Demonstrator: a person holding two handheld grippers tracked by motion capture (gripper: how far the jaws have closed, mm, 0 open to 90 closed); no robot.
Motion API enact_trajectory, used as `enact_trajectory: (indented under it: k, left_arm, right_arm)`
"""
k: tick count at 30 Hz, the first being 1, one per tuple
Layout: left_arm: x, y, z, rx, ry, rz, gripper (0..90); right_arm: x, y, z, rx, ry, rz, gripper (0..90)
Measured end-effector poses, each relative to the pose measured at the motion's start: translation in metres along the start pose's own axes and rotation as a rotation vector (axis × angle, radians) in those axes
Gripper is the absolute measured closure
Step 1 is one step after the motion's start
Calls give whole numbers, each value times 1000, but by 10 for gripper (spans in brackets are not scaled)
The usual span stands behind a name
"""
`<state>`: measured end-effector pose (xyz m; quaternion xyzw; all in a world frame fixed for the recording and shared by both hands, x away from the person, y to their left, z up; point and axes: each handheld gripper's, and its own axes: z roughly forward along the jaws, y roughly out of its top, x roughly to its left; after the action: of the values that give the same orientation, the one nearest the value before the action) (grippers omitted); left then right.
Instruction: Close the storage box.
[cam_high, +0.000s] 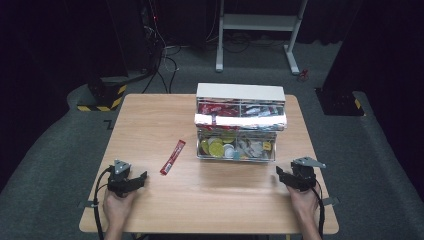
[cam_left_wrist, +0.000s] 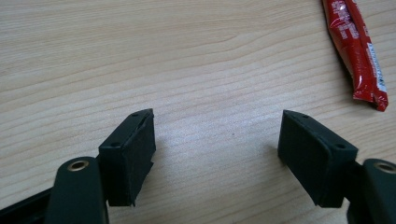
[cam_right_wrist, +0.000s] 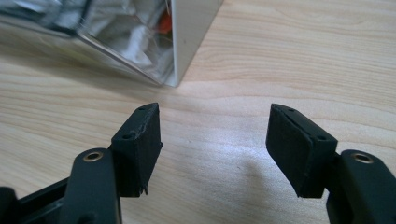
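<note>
1. Where it lies flat on the wooden table (cam_high: 150, 210), the red sachet (cam_high: 172, 157) sits ahead of the left gripper (cam_high: 141, 179) and a little to its right, near it but not touching; in the left gripper view the red sachet (cam_left_wrist: 357, 51) shows beyond the right jaw, at an angle.
2. The left gripper (cam_left_wrist: 217, 154) is released: its jaws stand wide apart over bare wood with nothing between them, low over the table near its near edge.
3. The right gripper (cam_high: 281, 174) is likewise released, jaws spread over bare wood in the right gripper view (cam_right_wrist: 212, 149).
4. Ahead of the right gripper and to its left stands the clear organiser box (cam_high: 240, 100), its lower corner (cam_right_wrist: 177, 56) just beyond the left jaw, apart from it.
5. The sachet lies just beside the box's lower left corner, between the box and the left gripper.
6. The box holds red packets above, round lids and small packets below.
</note>
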<state>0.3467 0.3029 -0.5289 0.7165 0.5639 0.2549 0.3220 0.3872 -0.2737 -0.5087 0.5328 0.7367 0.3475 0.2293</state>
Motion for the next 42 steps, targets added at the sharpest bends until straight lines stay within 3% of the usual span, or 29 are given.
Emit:
enact_trajectory:
  k: [5,12,18,28,33,36,42]
  left_arm:
    - [0,0,0,0,0,0,279]
    - [0,0,0,1,-1,2,279]
    - [0,0,0,0,0,1,279]
    - [0,0,0,0,0,1,282]
    - [0,0,0,1,-1,1,281]
    - [0,0,0,2,-1,2,281]
    - [0,0,0,1,-2,2,279]
  right_arm:
    - [-2,-1,11,32,-8,-9,339]
    - [0,0,14,32,-6,-8,334]
    - [2,2,17,51,-17,-39,328]
    - [0,2,22,54,-16,-20,278]
    - [1,2,23,54,-33,-39,233]
    - [-1,2,24,65,-45,-20,180]
    - [1,0,23,66,-58,-7,170]
